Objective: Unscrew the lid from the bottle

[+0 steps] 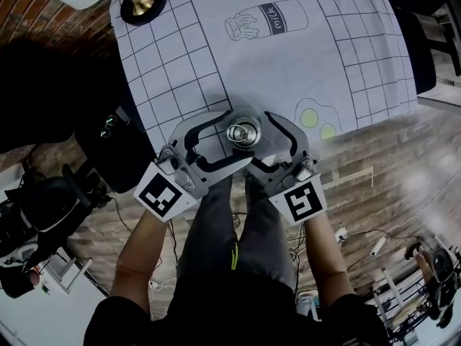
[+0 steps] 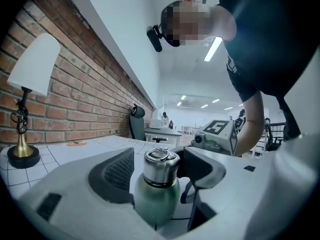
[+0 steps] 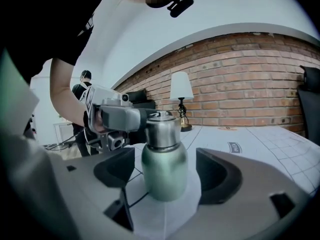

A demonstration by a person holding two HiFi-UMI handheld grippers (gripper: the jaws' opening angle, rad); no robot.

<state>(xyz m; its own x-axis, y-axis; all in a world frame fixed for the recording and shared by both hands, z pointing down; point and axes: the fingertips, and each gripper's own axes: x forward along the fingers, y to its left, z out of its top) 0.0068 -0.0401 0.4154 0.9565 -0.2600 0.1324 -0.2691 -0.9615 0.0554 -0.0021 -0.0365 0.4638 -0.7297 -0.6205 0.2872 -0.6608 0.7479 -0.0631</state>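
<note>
bottle (image 1: pixel 243 132) stands upright at the near edge of the tabletop (image 1: pixel 288 63), long axis straight up, pale green body under a steel lid (image 2: pixel 161 165) with a small ring on top. lid looks seated, not yet off.

left claw (image 2: pixel 156 174): wide open, bottle between its pads, nothing gripped. pads sit level with the lid and shoulder. the left-hand pad is just beside the bottle, and i see no press.

right claw (image 3: pixel 165 171): wide open too, bottle between its pads with clear gaps either side. these pads flank the green body, lower than the other claw.

key relation: the two claws come in from opposite sides and both straddle the same upright bottle, so it lies dead ahead of each, equally near both hands. my read is that the right closes on the body to hold it steady while the left closes on the lid and turns about the vertical axis. the two sets of pads are crowded together around a narrow thing, so a clash looks possible.

surface: white cloth (image 1: pixel 180 63) with a dark grid, plus line drawings of a milk bottle and eggs. flat, otherwise bare near the bottle.

room: lamp (image 1: pixel 142 2) with a brass base at the far corner, brick wall (image 3: pixel 250 89) behind, office chair (image 2: pixel 136 121) further off, brick-look floor (image 1: pixel 374 171) under the person's feet.
</note>
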